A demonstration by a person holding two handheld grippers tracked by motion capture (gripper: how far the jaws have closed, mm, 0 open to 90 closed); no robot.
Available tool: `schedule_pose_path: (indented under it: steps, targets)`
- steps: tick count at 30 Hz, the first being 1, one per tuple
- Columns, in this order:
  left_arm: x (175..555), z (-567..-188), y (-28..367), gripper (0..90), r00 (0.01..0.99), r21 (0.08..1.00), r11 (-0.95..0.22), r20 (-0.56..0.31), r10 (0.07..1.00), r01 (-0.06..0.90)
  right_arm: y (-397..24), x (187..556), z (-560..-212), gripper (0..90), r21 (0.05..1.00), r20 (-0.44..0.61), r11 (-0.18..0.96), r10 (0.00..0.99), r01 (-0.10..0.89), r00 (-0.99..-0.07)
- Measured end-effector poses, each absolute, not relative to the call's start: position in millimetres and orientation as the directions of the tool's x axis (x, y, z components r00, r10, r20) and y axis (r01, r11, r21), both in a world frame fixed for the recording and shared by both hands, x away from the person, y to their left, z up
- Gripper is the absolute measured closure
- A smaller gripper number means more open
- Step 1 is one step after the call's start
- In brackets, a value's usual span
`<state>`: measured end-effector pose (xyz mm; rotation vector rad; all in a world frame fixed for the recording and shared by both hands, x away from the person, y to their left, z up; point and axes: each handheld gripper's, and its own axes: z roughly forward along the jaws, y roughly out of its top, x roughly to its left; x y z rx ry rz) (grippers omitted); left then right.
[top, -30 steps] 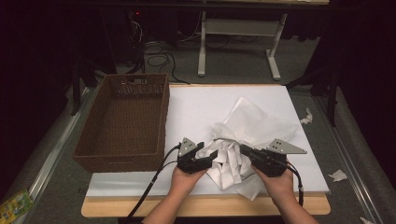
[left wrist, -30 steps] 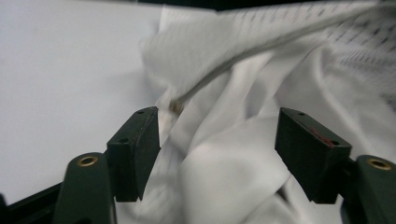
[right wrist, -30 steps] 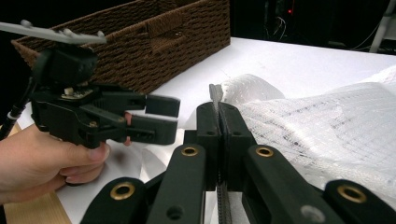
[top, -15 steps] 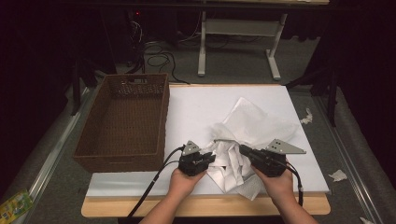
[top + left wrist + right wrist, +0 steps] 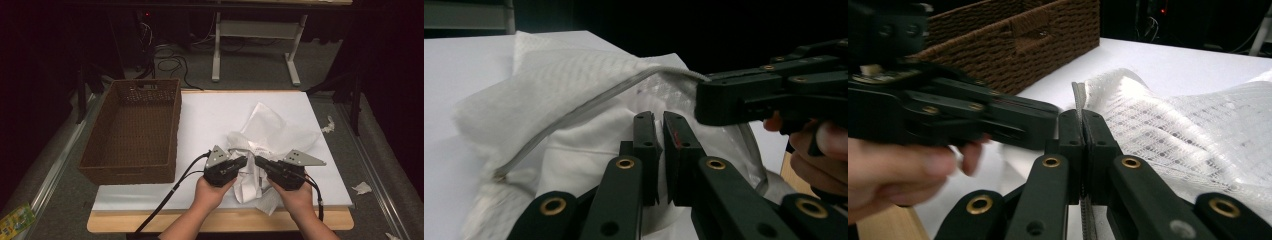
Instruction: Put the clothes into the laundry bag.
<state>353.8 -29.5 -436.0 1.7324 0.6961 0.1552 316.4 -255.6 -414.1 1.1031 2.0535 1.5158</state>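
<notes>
A crumpled white mesh cloth (image 5: 270,132) with a grey zipper edge (image 5: 589,107) lies on the white table (image 5: 215,115) near its front. My left gripper (image 5: 245,162) meets it from the left. Its jaws have just been closing and now stand nearly together on a fold of the white fabric (image 5: 549,100), as the left gripper (image 5: 658,120) view shows. My right gripper (image 5: 259,161) faces it from the right, almost tip to tip. In its own view the right gripper (image 5: 1081,117) is shut on the zipper edge (image 5: 1079,97), with the mesh (image 5: 1188,130) hanging to the right.
A brown wicker basket (image 5: 176,125) stands at the left of the table, close beside my left hand. White paper scraps (image 5: 362,187) lie on the grey floor at the right. A white desk frame (image 5: 250,30) stands beyond the table's far edge.
My left gripper has moved right and a little up into the cloth, and its jaws have closed on the fabric. The right gripper has kept still.
</notes>
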Motion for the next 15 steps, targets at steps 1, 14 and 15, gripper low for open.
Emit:
schedule_pose_path:
  steps: [1, 14, 15]
  targets:
    - [355, -437, -34, 85.3, 0.811, 0.923, -0.12, -0.253, 0.528, 0.366, -255, 316, -413, 89.2, 0.922, 0.154, 0.122, 0.756, 0.368, -0.637]
    - [391, -462, -48, 83.6, 0.72, 0.902, -0.102, -0.262, 0.643, 0.419, -259, 308, -405, 89.2, 0.935, 0.156, 0.098, 0.746, 0.34, -0.647]
    - [390, -462, -48, 81.0, 0.722, 0.903, -0.102, -0.262, 0.64, 0.418, -259, 309, -407, 89.2, 0.934, 0.153, 0.104, 0.745, 0.341, -0.649]
